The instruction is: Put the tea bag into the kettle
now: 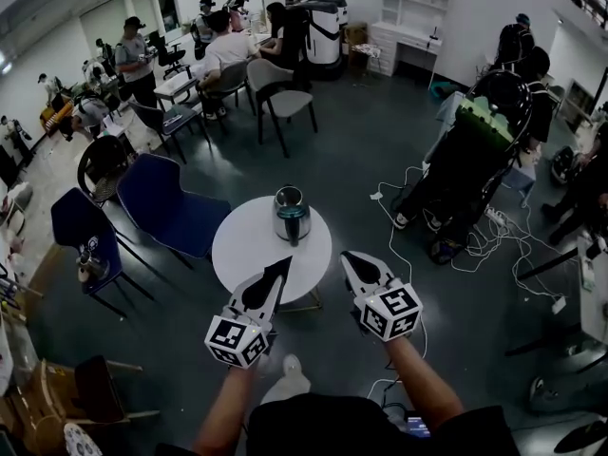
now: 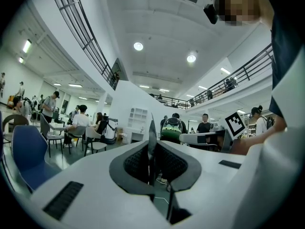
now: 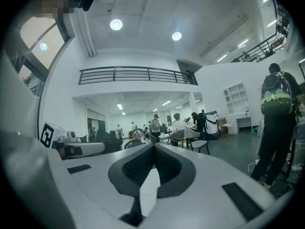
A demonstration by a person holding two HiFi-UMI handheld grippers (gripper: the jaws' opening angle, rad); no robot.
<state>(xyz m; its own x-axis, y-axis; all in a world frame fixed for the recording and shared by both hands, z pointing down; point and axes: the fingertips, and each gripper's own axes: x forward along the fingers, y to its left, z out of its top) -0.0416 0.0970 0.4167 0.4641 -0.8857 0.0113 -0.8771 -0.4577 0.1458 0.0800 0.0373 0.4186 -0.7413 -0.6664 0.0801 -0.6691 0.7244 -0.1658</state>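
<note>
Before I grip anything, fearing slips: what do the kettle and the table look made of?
Kettle: likely metal, since its grey body shows a sheen; the lid looks darker. Table: smooth white top with little glare, perhaps laminate or painted; unclear.

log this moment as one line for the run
left gripper: shut, empty | right gripper: shut, empty | kettle: on round table | tea bag: not in view

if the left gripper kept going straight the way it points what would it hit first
Probably nothing close. From the head view the left gripper aims toward the kettle, but its own view shows only open room past the shut fingers, no kettle or table, so it likely passes above them.
</note>
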